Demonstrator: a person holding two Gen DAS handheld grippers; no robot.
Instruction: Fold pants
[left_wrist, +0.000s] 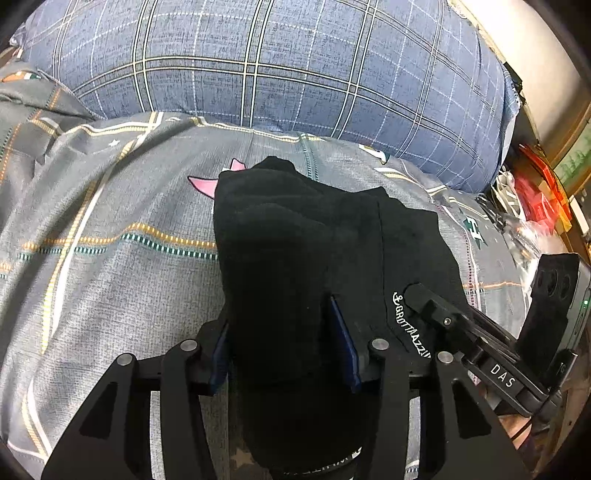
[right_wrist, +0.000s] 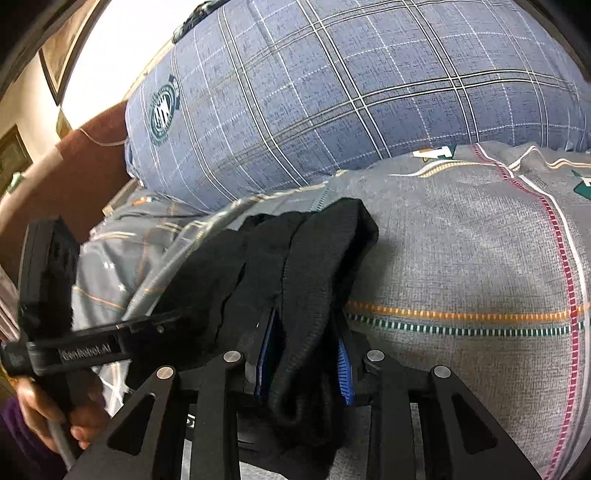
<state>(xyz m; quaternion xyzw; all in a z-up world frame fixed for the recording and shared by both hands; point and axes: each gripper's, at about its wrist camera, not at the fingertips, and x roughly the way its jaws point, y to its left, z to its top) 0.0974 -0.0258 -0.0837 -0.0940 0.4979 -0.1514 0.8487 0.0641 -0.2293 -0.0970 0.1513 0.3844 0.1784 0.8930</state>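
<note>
We held the black pants (left_wrist: 295, 236) bunched on the grey bedspread (left_wrist: 110, 258), the left gripper (left_wrist: 284, 343) and the right gripper (right_wrist: 306, 354) each clamped on a thick fold, likely to carry 1 layer over. The blue plaid pillow (left_wrist: 258, 66) lay close ahead, limiting room.
</note>
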